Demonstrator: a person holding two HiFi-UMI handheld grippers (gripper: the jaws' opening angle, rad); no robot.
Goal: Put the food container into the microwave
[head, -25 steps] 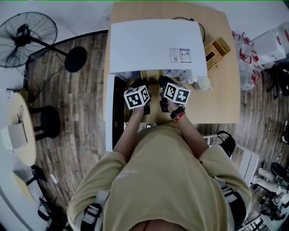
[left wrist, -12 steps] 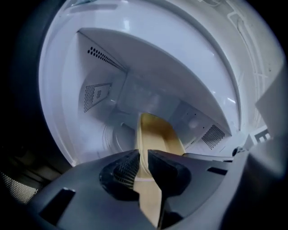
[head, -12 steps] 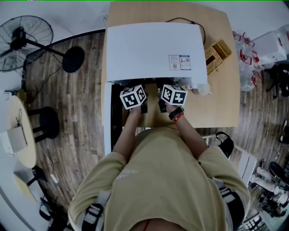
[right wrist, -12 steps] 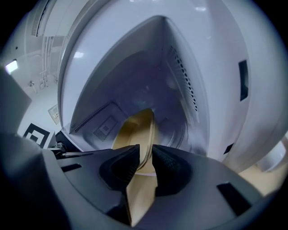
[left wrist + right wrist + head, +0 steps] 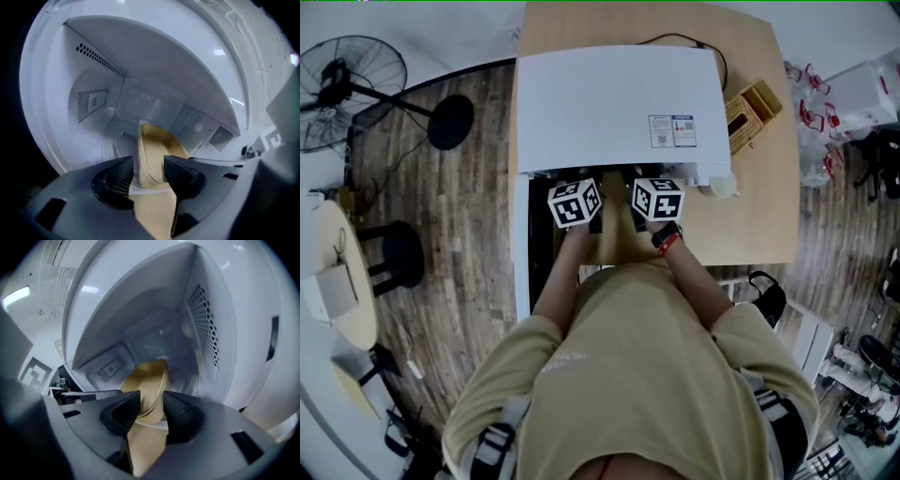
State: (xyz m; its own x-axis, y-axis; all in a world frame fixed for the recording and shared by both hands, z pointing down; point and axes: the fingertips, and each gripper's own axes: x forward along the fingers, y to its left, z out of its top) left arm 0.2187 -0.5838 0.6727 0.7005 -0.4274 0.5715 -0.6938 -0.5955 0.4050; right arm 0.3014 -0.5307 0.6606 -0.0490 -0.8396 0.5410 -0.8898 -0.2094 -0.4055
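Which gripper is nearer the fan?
Left. The left gripper sits toward the fan, the right gripper farther away; both jaws just opened, food container between them, inside the microwave.

Tan T-shirt [image 5: 628, 366], grey shoulder straps [image 5: 494, 439], red band [image 5: 672, 246], black watch [image 5: 666, 233]. Left tool [image 5: 149, 165], right tool [image 5: 151, 408]: dark ribbed jaws, white marker cubes [image 5: 574, 202]; jaws just opened, container [image 5: 152, 145] rim between.

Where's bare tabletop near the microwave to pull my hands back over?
Bare wood right of the microwave, in front of the cup and wicker box, out to the table edge. The oven mouth is crowded: left gripper and right gripper, jaws just opened, straddle the food container's rim.
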